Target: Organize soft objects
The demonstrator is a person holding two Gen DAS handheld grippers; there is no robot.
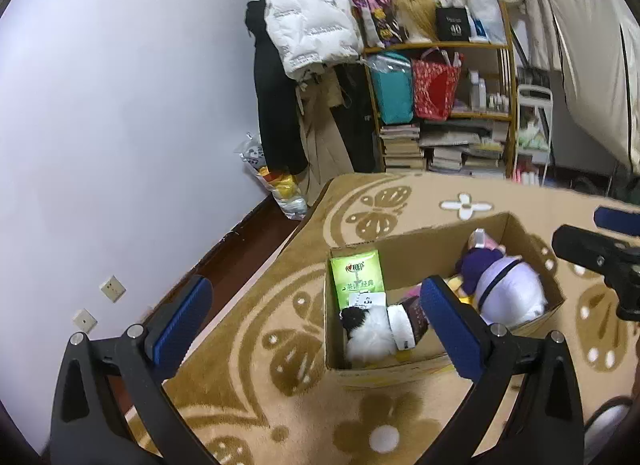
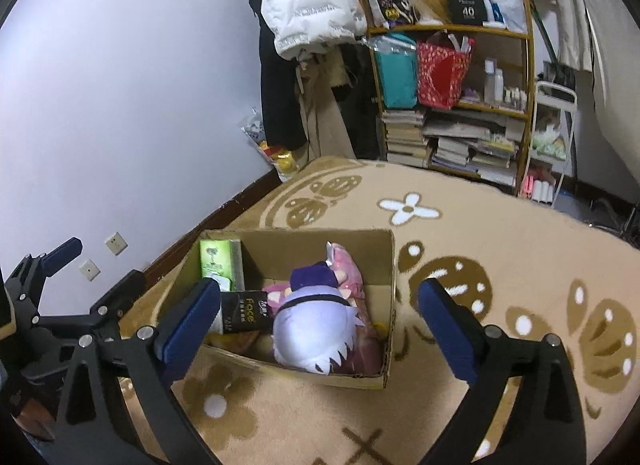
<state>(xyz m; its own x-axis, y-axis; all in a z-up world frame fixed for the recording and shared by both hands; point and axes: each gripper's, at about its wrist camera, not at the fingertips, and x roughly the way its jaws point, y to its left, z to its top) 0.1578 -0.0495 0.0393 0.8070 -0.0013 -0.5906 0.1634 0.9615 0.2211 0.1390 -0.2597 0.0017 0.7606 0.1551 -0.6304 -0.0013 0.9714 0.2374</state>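
Plush doll (image 2: 316,329), the biggest soft thing, lies in the cardboard box (image 2: 280,243) on the patterned rug (image 2: 520,249), against the box's right wall, long axis running near edge to far. Smaller tissue packs (image 2: 218,263) and a fluffy toy (image 1: 370,331) fill the left side. Right gripper (image 2: 320,329) hangs over the doll, left gripper (image 1: 316,319) over the box's left edge, both spread wide and empty.

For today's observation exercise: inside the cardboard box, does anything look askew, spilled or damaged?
Nothing is spilled or damaged. The cardboard box is just loosely packed: the purple-and-white plush doll lies tipped on its side, and the green tissue pack leans against the wall.
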